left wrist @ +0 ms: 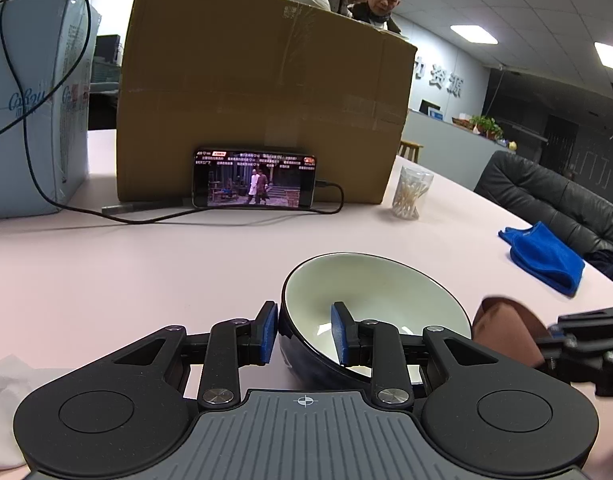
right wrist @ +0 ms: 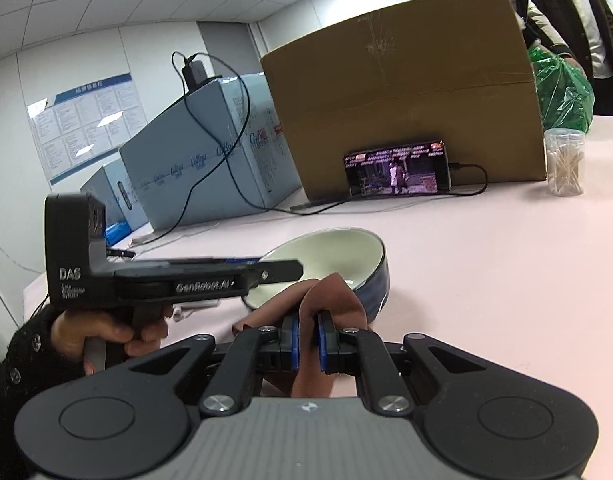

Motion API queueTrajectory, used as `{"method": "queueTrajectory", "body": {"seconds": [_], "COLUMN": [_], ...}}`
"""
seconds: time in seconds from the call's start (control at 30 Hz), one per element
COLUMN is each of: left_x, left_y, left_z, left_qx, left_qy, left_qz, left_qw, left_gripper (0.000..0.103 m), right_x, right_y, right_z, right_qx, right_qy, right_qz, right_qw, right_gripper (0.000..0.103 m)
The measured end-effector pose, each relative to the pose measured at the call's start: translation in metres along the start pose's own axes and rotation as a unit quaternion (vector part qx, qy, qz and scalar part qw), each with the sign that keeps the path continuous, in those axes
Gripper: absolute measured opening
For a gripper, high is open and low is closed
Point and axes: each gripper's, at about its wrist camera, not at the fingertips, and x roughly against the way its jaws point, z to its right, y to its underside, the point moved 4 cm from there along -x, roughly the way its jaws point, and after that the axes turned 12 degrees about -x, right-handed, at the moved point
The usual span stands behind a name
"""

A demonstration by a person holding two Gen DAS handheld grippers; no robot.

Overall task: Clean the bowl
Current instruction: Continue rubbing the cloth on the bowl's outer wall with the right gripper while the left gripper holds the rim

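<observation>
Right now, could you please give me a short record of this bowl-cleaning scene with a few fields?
left tool: shut on the rim of the bowl, one pad inside, one outside
bowl state: tilted, dark outside, pale inside
right tool: shut on a brown cloth
cloth position: at the bowl's near rim
spare cloth: blue cloth lying on the pink table
behind: phone propped against a cardboard box
</observation>
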Motion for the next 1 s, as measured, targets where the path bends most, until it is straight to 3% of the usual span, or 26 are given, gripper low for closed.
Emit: {"method": "queueTrajectory", "body": {"seconds": [0.23,0.57,1.0], "left_x": [0.001,0.001,0.001], "left_y": [0.0,0.0,0.001], "left_z": [0.0,0.001,0.0], "left_qx": [0.003,0.003,0.005], "left_qy": [0.001,0.001,0.001], "left_qz": [0.002,0.003,0.003], "left_qw": [1.0,1.0,1.0], "left_gripper": [0.028,0.028,0.028], "right_x": [-0.005,-0.002,-0.005], "right_y": [-0.002,0.001,0.0], "right_z": [0.015,0.003,0.011], "right_qx": [-0.013,-0.002,-0.006], "right_qy": [0.025,0.004,0.019], "right_qz": [-0.002,0.0,-0.001], "right_qw": [1.0,1.0,1.0], "right_gripper": [0.011,0.011,0.011]}}
